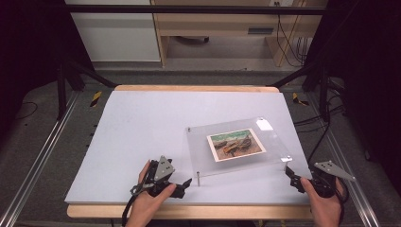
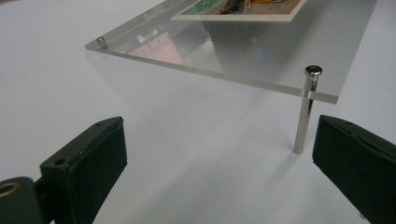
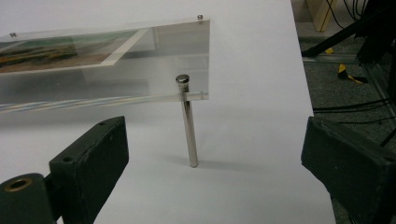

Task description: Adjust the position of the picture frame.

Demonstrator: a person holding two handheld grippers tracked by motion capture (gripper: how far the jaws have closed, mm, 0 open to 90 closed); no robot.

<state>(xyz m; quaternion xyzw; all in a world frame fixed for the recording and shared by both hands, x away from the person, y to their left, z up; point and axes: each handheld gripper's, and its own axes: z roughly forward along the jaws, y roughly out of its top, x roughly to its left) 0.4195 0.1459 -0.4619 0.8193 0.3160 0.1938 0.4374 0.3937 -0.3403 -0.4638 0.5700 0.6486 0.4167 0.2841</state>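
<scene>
Clear acrylic photo frame [image 1: 236, 144] holding a painted boat picture [image 1: 235, 144], propped on metal standoff legs [image 3: 188, 122] on the white table [image 1: 142, 123], left gripper [image 1: 183, 185] just beside its near-left leg, jaws spread, right gripper [image 1: 294, 179] near its near-right corner, jaws spread wide, both empty

acrylic frame [image 2: 261, 56] cut off at top edge; picture's [image 1: 235, 144] details too small.

Left gripper [image 1: 182, 184]: your black body, grey three-cornered plate on top, black cable trailing
Right gripper [image 1: 293, 177]: same black build and grey plate
Jaws: thick black blocks, brass-ringed hole at base
</scene>
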